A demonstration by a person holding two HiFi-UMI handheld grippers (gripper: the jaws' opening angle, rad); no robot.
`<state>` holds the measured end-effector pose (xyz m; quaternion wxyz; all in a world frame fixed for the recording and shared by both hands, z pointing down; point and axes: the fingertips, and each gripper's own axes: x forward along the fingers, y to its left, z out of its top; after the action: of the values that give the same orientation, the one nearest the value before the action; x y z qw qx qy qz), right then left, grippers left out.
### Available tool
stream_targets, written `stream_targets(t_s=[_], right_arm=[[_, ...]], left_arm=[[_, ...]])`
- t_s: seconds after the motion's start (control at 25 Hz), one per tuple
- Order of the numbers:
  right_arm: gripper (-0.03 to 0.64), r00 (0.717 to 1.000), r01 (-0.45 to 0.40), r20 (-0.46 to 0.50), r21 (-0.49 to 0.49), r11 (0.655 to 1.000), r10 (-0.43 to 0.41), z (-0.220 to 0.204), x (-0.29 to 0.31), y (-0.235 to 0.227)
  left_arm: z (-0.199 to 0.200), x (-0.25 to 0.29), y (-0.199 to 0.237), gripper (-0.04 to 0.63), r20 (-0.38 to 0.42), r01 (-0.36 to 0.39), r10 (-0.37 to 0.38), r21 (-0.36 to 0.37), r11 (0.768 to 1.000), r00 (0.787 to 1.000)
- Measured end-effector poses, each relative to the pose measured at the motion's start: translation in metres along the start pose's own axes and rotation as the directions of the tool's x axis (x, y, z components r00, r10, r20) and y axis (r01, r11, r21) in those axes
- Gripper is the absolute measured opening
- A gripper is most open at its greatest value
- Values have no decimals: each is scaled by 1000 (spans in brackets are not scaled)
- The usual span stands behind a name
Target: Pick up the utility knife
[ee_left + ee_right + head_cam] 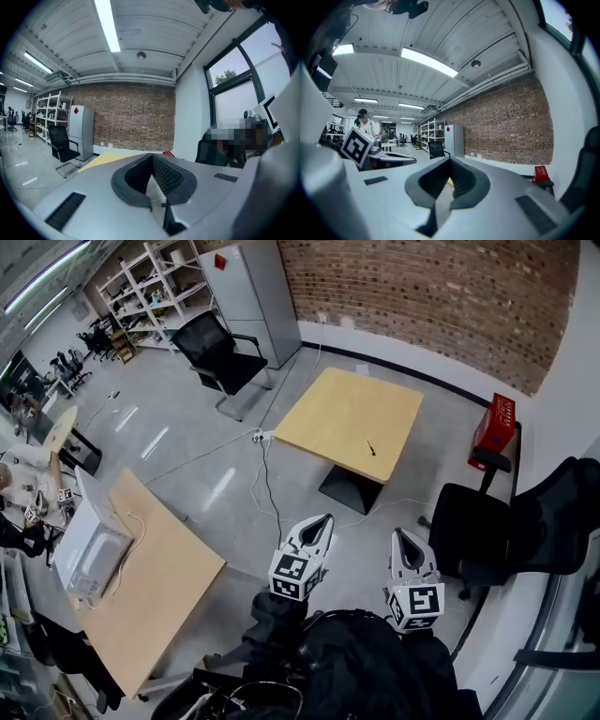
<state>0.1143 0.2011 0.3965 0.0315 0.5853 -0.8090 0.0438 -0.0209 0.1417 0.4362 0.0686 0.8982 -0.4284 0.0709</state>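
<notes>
The utility knife (371, 448) is a small dark object lying near the right side of a square light-wood table (337, 409) in the middle of the room. Both grippers are held low in the head view, well short of the table and apart from the knife. My left gripper (323, 518) points toward the table with its jaws together and nothing between them. To its right, my right gripper (401, 532) is likewise shut and empty. The left gripper view shows the closed tips (152, 155) with the table (105, 158) beyond them. In the right gripper view the tips (450, 159) also meet.
Black office chairs stand beyond the table (220, 357) and close on the right (487, 531). A red crate (494, 430) sits by the brick wall. A long wooden desk (155, 587) with a white machine (89, 554) is at the left. A cable and power strip (258, 437) lie on the floor.
</notes>
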Motion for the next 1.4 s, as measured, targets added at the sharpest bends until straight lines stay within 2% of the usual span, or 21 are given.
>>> stream_targets(t_s=[0.32, 0.68, 0.88, 1.16, 1.4], right_arm=[[3, 1000, -16, -15, 11, 1000, 16, -14, -2, -5], [3, 999, -33, -31, 7, 999, 33, -21, 32, -3], [3, 1000, -17, -20, 0, 1000, 17, -15, 76, -19], [3, 1000, 5, -3, 4, 1000, -5, 5, 163, -42], [3, 999, 17, -38, 8, 1000, -17, 8, 237, -53]], left_arm=[[-18, -3, -6, 2, -19, -20, 20, -20, 1000, 1000], [-26, 12, 21, 2, -28, -39, 38, -42, 998, 999], [-14, 48, 49, 2, -11, -24, 23, -41, 999, 1000], [16, 115, 109, 2, -1, -4, 4, -19, 1000, 1000], [20, 166, 164, 2, -21, 14, -14, -25, 1000, 1000]])
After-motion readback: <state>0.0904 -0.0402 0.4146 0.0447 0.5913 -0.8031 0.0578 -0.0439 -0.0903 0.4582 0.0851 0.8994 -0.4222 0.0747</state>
